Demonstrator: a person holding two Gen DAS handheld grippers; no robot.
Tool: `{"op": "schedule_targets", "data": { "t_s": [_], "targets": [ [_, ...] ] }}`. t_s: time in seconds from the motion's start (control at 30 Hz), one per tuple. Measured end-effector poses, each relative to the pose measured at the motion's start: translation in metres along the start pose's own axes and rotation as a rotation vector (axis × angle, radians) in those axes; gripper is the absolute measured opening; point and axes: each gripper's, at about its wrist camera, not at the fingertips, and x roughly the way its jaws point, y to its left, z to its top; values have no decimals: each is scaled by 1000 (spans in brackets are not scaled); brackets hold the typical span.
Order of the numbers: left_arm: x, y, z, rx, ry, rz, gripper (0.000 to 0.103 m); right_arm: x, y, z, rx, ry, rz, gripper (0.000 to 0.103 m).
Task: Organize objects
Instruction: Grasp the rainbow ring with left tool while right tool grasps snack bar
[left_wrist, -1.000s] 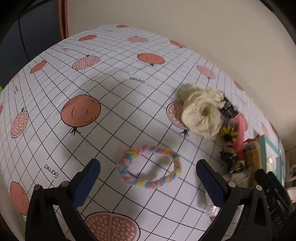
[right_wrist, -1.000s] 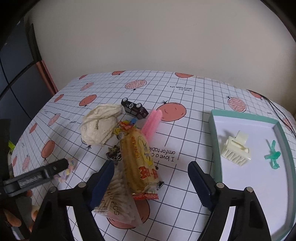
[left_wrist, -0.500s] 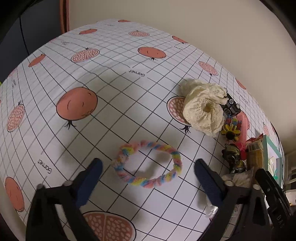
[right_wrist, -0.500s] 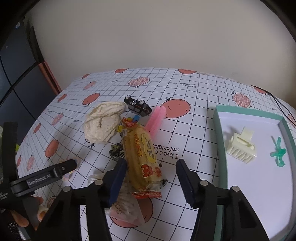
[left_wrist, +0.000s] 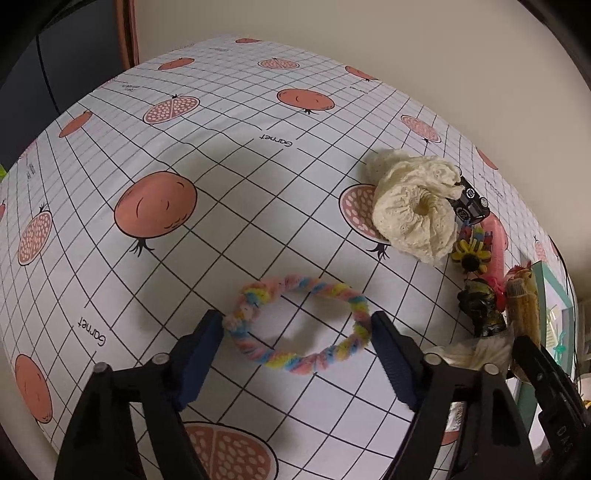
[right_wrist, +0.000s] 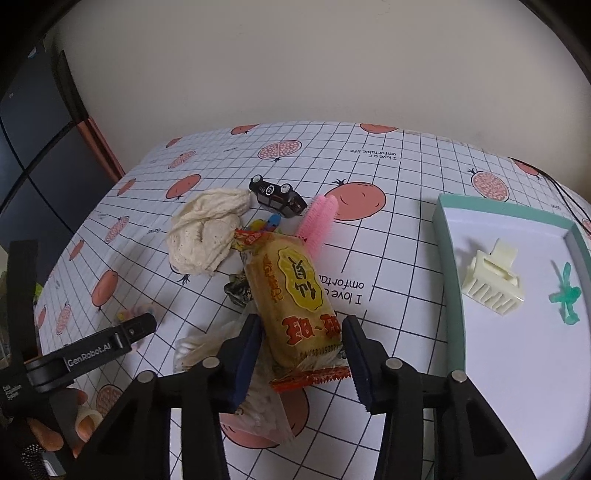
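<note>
Teal tray (right_wrist: 443, 236), right of the right claw (right_wrist: 303, 341), holding a cream hair clip (right_wrist: 491, 284) and green ornament (right_wrist: 565, 295); right claw spread astride the snack packet (right_wrist: 295, 295), left claw (left_wrist: 297, 332) spread, flanking the pastel ring (left_wrist: 295, 321) on open counter (left_wrist: 184, 277).

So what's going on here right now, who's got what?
A person is sorting clutter with two handheld grippers. The left gripper straddles the pastel twisted hair tie, jaws close to its sides, not clamped. The right gripper brackets the yellow snack packet, with gaps on both sides. A cream hair claw and a green clip lie in the teal tray.
</note>
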Motion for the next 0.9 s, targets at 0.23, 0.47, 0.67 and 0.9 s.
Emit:
{"op": "schedule_targets", "data": {
  "t_s": [0.23,0.47,0.67,0.9],
  "targets": [
    [-1,3,1,-10,-5,-8,70,-2,0,1,1,2,13,40],
    [-2,5,2,-28,-12,-28,64,-6,0,1,-3,-2,22,35],
    [-4,5,3,-35,-20,-31,61,-8,-2,1,-1,-3,13,33],
    [-9,5,4,-36,-31,-38,57,-15,-7,3,9,-23,18,27]
  ]
}}
